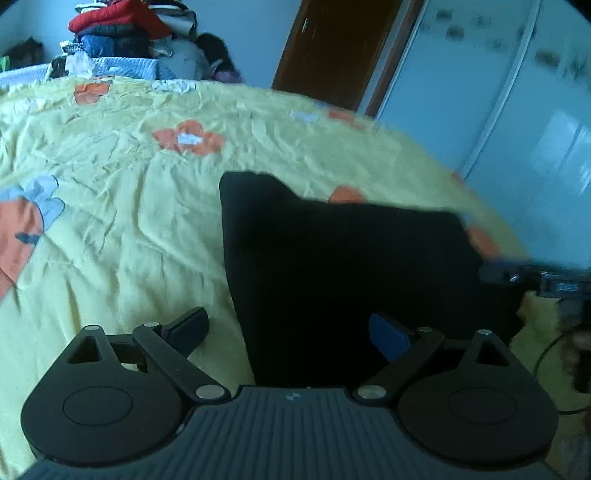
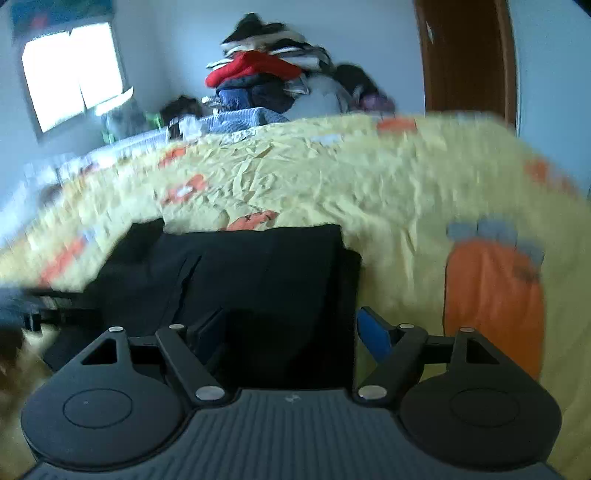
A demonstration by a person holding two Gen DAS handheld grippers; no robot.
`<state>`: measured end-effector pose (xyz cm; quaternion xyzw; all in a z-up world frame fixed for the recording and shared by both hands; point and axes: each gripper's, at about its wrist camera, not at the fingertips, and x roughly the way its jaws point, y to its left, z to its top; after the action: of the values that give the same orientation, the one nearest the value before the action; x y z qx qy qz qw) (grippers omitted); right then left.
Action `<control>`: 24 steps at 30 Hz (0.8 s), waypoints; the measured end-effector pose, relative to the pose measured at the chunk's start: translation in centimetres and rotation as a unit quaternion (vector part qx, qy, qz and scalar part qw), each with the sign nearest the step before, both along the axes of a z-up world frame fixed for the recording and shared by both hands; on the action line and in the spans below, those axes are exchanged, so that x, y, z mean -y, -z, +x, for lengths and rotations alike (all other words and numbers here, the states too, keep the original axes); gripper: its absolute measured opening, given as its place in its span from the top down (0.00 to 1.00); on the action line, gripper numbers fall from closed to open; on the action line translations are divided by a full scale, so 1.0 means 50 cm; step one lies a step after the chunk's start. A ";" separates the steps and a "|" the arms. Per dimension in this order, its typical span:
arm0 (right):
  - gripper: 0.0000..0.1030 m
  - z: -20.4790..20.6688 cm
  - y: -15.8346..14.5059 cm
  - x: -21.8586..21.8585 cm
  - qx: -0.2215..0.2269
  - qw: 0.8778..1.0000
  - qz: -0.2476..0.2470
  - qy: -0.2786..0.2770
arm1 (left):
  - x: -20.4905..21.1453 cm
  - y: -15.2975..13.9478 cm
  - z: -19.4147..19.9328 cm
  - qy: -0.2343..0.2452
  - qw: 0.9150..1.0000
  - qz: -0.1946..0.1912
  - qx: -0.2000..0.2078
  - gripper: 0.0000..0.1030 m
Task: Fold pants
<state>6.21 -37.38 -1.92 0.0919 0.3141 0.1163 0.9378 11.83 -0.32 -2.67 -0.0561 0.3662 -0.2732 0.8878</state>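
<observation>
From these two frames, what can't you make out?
- Pants: near edge hidden behind the left gripper body in the left view; folds lost in solid black.
- Right gripper: left finger is black on black in its own view; in the left view it shows only as a blurred bit at the right edge.
- Bedspread: right view, pattern motion-blurred.
- Clothes pile: far, soft.

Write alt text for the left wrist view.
The open left gripper hangs over black pants lying folded on a wrinkled yellow floral bedspread. The right gripper shows blurred at the pants' right edge; a pile of clothes sits at the far end.
</observation>
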 end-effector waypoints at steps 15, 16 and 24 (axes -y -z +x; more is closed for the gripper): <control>0.50 0.083 0.041 0.027 -0.030 0.985 0.144 -0.089 | 0.058 0.008 0.039 0.038 0.999 -0.032 0.021 0.53; 0.54 0.080 0.042 0.031 -0.033 0.984 0.151 -0.084 | 0.054 0.007 0.036 0.032 0.999 -0.022 0.029 0.60; 0.70 0.062 0.005 0.032 -0.002 0.961 0.254 -0.105 | 0.014 -0.032 0.025 0.010 0.997 -0.045 0.062 0.83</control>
<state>9.28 -38.97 -2.18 0.2940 0.2838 0.2900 0.8654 13.09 -1.04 -1.08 -0.0753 0.2986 -0.3010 0.9025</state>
